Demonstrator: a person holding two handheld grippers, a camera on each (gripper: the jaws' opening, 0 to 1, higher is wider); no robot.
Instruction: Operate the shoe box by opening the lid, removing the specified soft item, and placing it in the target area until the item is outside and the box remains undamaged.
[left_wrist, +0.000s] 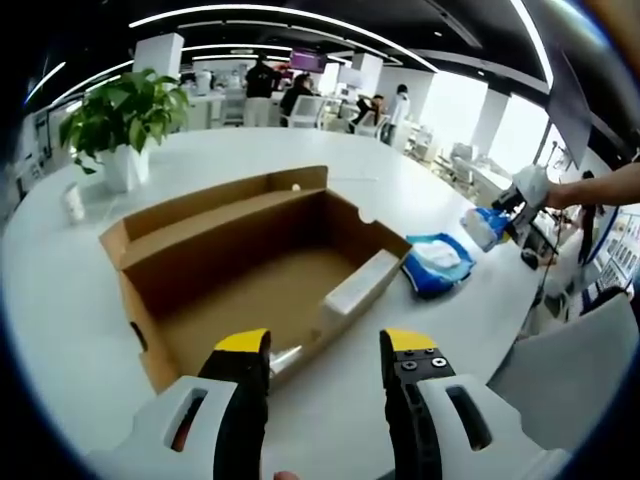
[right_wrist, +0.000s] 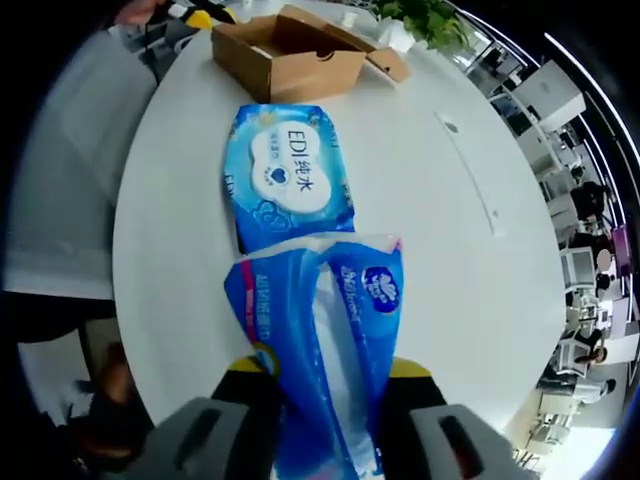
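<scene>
Our right gripper's (right_wrist: 325, 385) jaws are clamping a blue tissue pack (right_wrist: 320, 330) above the worktop (right_wrist: 460, 230); the left gripper's (left_wrist: 325, 365) jaws are hanging apart, empty, before the open shoe box (left_wrist: 250, 260). We are aiming to lower it gently beside the wipes packet (right_wrist: 287, 170), squeezing lightly. The pack is crinkling, soft.

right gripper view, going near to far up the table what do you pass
blue tissue pack held in the right hand-held gripper -> blue wet wipes pack lying flat on the white table -> open cardboard shoe box -> potted plant at the far edge
</scene>
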